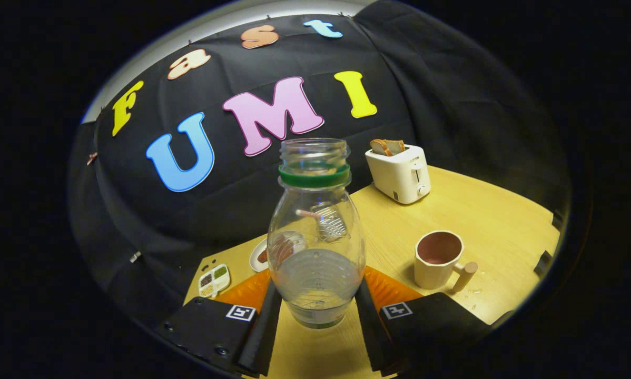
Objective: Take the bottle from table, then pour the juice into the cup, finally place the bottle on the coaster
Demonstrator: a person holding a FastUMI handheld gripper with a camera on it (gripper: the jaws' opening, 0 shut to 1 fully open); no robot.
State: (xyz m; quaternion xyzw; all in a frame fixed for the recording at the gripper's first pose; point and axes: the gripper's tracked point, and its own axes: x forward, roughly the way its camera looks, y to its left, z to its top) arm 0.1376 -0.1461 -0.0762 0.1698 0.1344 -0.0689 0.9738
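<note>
The clear plastic bottle with a green ring under its open, capless mouth (316, 231) stands upright between the gripper (315, 321) fingers, its long axis running straight up from the table, mouth pointing at the top of the booth and base low between the two fingers. Each finger lies against a side of the bottle's lower body, so the jaws are closed on it at a middling width. Whether the base rests on the table or hangs just above it cannot be told. A little clear liquid sits in the bottom part of the bottle. The surface is a light wooden table (484, 221), with black cloth hung as the booth's wall behind it. Just behind the bottle, showing on both sides of it beyond the fingers, lies an orange ribbed coaster (386, 287). Ahead and to the right, well clear of the fingers, stands a cream mug with a pinkish inside and a wooden peg handle (438, 259), upright, its mouth open upward and its handle pointing toward the near right. Farther back on the right, near the cloth wall, is a white toaster with slices of bread standing in its slot (398, 171). To the left of the bottle, partly seen through it, is a white plate with some food on it (260, 256), and nearer the table's left edge a small white divided tray of seeds or grains (214, 280). Nothing stands between the bottle and the mug.
</note>
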